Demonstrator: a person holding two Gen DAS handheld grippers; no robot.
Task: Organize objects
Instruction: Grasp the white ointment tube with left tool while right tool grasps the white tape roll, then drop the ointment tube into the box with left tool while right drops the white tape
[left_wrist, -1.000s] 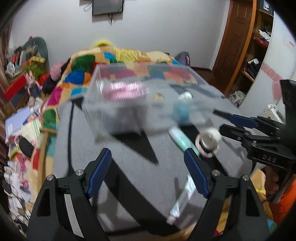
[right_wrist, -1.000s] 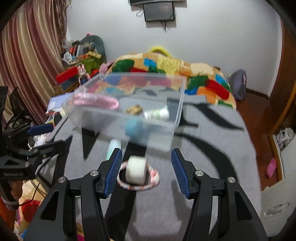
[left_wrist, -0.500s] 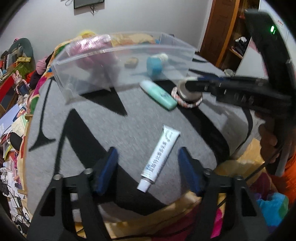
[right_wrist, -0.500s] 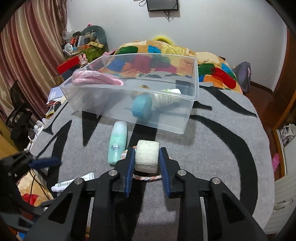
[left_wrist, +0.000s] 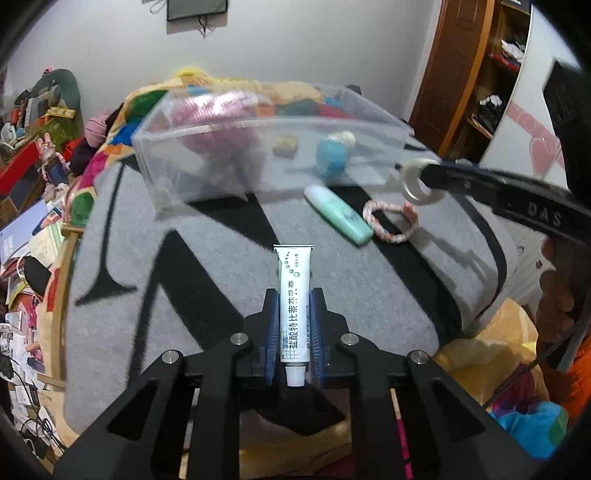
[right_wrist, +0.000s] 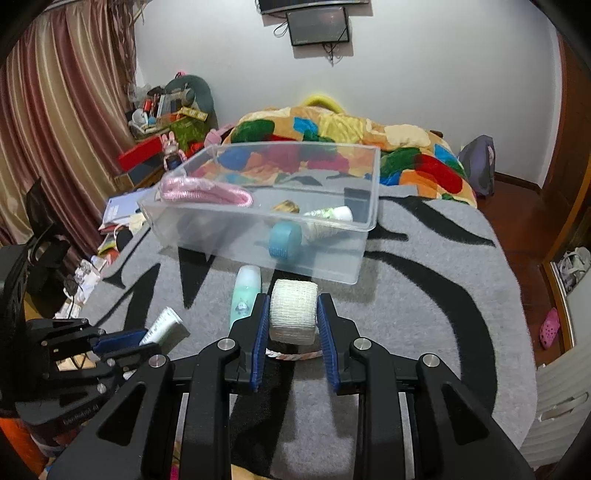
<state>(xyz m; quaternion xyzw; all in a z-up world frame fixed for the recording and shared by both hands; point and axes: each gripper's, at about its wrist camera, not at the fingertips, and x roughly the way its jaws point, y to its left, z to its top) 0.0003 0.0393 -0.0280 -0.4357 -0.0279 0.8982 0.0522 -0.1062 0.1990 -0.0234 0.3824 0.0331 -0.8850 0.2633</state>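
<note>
Indoors, a grey blanket w/ black stripes covered the bed in a cluttered bedroom: striped curtains at left, a patchwork quilt behind, a dark wall screen above, wood door at right. On the blanket sat a clear plastic bin holding a pink rope, blue-capped bottle & small items. L gripper was clamped on a white tube printed w/ blue Chinese characters, cap toward the camera. R gripper was clenched on a white gauze roll, raised above a rope ring, just in front of the bin. A mint-green bottle lay beside the ring. "DAS" was readable on the R gripper's body.
</note>
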